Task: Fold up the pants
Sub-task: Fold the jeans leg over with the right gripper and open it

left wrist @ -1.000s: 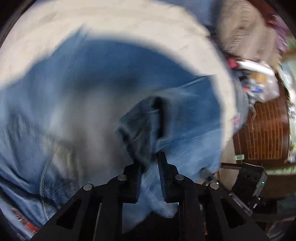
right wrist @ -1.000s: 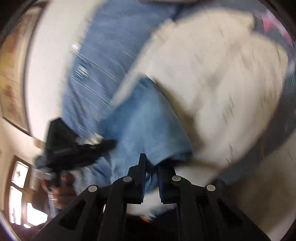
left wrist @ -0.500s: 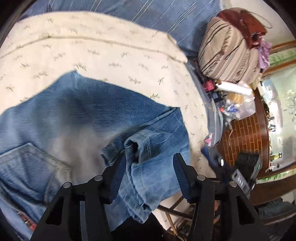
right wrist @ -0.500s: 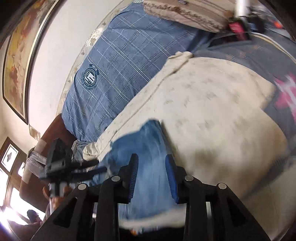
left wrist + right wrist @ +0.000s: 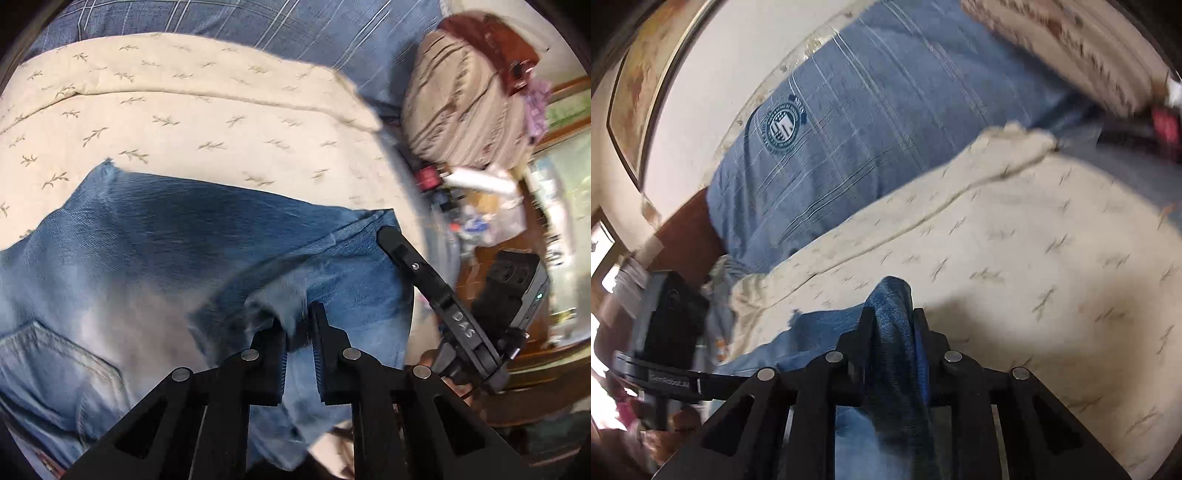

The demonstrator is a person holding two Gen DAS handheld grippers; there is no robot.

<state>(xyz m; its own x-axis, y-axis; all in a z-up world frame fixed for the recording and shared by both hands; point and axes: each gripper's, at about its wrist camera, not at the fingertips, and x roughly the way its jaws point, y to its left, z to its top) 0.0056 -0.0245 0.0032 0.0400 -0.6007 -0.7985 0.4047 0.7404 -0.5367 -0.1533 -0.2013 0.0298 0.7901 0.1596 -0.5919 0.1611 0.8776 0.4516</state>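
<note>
Blue jeans [image 5: 155, 251] lie spread on a cream bedspread [image 5: 192, 122] with a small twig print. A back pocket [image 5: 55, 365] shows at lower left. My left gripper [image 5: 297, 317] is shut on a bunched fold of the jeans near a leg hem. My right gripper [image 5: 892, 317] is shut on a dark ridge of the jeans [image 5: 894, 332] at their edge. The right gripper also shows in the left wrist view [image 5: 417, 266], at the right edge of the jeans. The left gripper's body shows in the right wrist view [image 5: 672, 321], at left.
A blue plaid sheet [image 5: 871, 122] covers the bed behind the bedspread. A striped beige cushion [image 5: 461, 110] and a red bag [image 5: 495, 40] sit at the far right. Bottles and clutter [image 5: 476, 206] lie on a wooden stand by the bed.
Both grippers were shut a second ago, opened half a second ago, and have closed again on folds of the jeans. The right gripper has come in close beside the left.
</note>
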